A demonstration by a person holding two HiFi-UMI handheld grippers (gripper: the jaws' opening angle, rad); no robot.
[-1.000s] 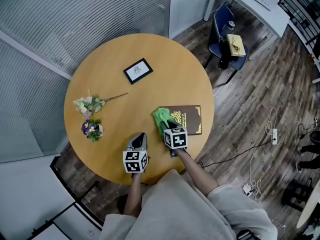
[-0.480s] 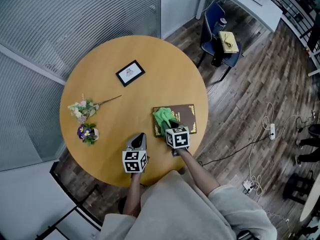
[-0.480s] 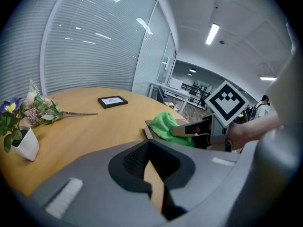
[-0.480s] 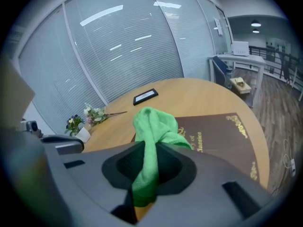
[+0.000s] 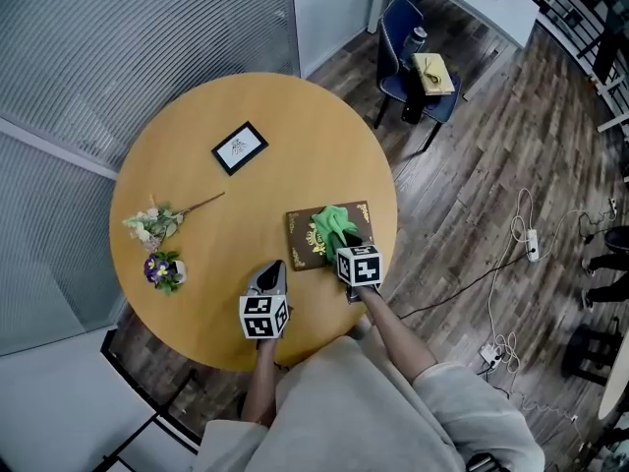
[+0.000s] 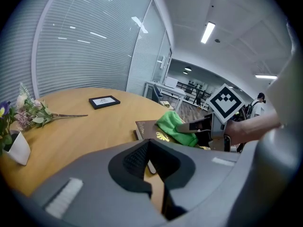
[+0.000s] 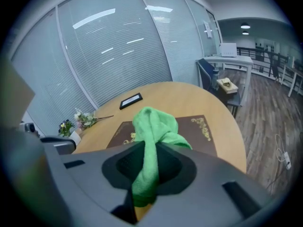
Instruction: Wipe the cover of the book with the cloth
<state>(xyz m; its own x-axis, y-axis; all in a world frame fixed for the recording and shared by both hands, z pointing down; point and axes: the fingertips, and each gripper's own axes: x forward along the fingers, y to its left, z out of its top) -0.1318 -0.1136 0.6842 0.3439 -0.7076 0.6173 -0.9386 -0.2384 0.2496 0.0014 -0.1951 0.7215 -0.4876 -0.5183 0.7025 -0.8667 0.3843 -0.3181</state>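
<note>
Cloth [image 7: 152, 126], pinched between the fingers of the right gripper [image 7: 150, 162], is rested on the book [image 7: 199, 136]; the fingers of the left gripper [image 6: 152, 164] are pressed together.

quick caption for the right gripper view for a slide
Right gripper pinches a green cloth lying on the brown book on a round wooden table.

The book [image 5: 303, 246] lies at the table's [image 5: 285, 155] near right edge, the cloth [image 5: 334, 224] on top of it. A picture frame [image 5: 240, 147] sits further back — flowers [image 5: 157, 222] lie at the left, a flower pot [image 5: 162, 269] just nearer.
</note>
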